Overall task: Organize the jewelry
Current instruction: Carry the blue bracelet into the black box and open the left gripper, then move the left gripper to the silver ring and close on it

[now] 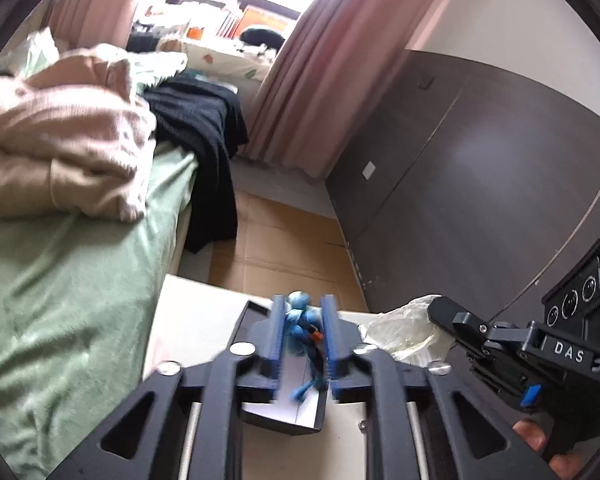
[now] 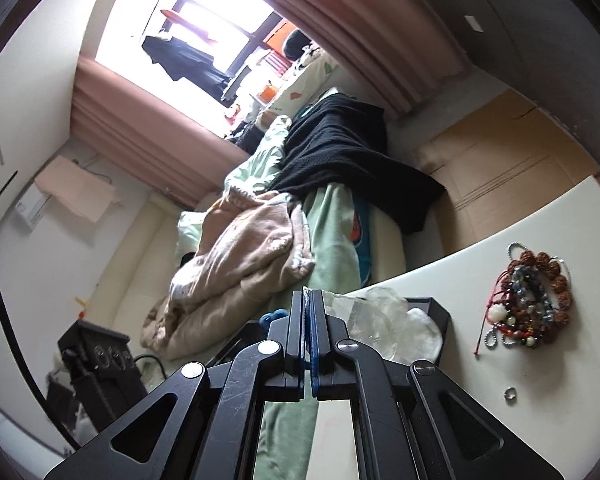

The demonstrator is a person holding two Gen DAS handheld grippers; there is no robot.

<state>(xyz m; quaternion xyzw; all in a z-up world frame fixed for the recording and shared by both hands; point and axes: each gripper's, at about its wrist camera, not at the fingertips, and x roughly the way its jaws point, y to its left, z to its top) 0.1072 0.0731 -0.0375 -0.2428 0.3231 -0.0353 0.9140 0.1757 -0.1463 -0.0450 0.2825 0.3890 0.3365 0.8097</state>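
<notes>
Left gripper (image 1: 300, 340) stood part-open w/ blue beads (image 1: 300, 320) between pads, over black box (image 1: 256, 312); grip unclear. Right gripper (image 2: 309, 320) pinched clear bag (image 2: 374, 314). Beads could drop outside box if jaws loosened.

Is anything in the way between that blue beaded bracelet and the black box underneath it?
Nothing visible. The blue beaded bracelet sits between the left gripper fingers, directly over the black box. The crumpled clear plastic bag is off to the right.

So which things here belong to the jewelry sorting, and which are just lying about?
Belongs to the job:
- blue beaded piece between the left fingers
- clear plastic bag
- black box
- pile of bracelets
- small ring

Lying about:
- beige blanket
- black garment
- pink curtains
</notes>
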